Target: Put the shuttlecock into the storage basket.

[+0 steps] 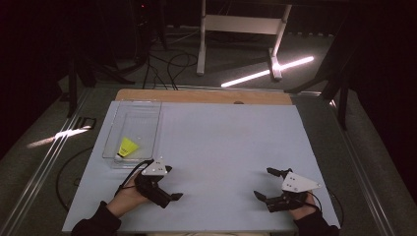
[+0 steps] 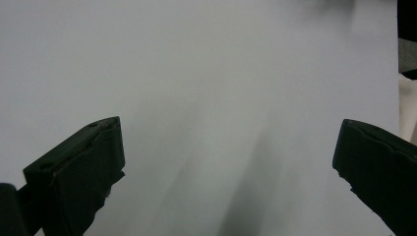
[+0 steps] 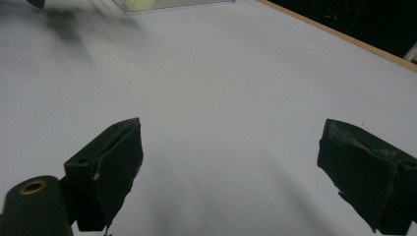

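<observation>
While both jaws of the left gripper (image 1: 173,183) gape empty just beside the near end of the clear tray (image 1: 147,109), a yellow shuttlecock (image 1: 127,148) lies inside that tray, and the right gripper (image 1: 266,184), also spread empty, sits well apart from it.

We look down on a pale blue-grey surface (image 1: 221,147) whose far edge shows a strip of bare wood. A clear plastic box (image 1: 145,110) sits directly on it near the far left corner, its long side running along the left edge. Inside the box, at its near end, lies a yellow shuttlecock (image 1: 127,147). The middle of the surface and its right half lie bare. We see our two hands low over it near the near edge.
</observation>
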A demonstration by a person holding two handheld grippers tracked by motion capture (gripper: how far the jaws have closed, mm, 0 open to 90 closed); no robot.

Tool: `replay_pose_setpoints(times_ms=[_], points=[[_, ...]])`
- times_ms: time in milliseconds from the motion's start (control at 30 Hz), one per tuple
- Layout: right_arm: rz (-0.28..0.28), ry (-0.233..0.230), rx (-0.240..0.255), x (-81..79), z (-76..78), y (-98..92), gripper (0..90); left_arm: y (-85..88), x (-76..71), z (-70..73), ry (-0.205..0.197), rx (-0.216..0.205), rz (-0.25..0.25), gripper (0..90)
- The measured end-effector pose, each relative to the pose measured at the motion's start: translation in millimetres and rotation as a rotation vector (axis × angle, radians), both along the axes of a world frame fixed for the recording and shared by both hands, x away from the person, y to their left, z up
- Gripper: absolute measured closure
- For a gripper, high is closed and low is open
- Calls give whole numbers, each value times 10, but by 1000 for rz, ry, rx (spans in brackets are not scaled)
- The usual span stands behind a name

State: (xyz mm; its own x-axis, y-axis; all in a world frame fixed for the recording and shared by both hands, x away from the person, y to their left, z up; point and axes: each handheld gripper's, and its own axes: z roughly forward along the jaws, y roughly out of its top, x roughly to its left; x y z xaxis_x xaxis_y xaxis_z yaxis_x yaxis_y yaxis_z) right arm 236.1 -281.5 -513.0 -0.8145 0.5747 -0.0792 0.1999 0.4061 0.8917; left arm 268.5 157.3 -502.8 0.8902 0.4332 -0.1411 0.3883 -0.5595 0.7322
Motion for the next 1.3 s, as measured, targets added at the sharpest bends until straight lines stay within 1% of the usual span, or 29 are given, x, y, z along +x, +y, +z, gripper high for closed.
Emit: replay_pose_setpoints(times_ms=[167, 233, 333, 433, 567, 600, 700, 733, 833, 1067, 1100, 1300], points=[[-1, 1, -1, 1, 0, -2, 99, 117, -50, -47, 20, -32, 30, 1], [-2, 1, -2, 1, 0, -2, 99, 162, -68, -61, 28, -37, 44, 1], [-2, 0, -1, 0, 0, -1, 99, 225, -115, -81, 16, -47, 85, 1], [-2, 1, -2, 1, 0, -2, 99, 270, -146, -92, 2, -44, 108, 1], [-2, 1, -2, -1, 1, 1, 99, 324, -191, -110, -10, -48, 164, 1], [-2, 1, -2, -1, 1, 1, 99, 324, -191, -110, -10, -48, 164, 1], [-4, 2, 0, 0, 1, -3, 99, 343, -240, -151, -15, -38, 188, 1], [-2, 3, 0, 2, 0, -3, 99, 351, -244, -159, -16, -40, 190, 1], [-3, 3, -3, 0, -1, 1, 99, 380, -253, -167, -23, -53, 217, 1], [-5, 5, 1, 1, -3, -4, 99, 431, -296, -179, -51, -55, 265, 1], [-4, 4, 2, 2, -3, -4, 99, 437, -299, -181, -59, -55, 278, 1], [-10, 8, 6, 5, -4, -17, 99, 468, -306, -180, -80, -73, 307, 1]])
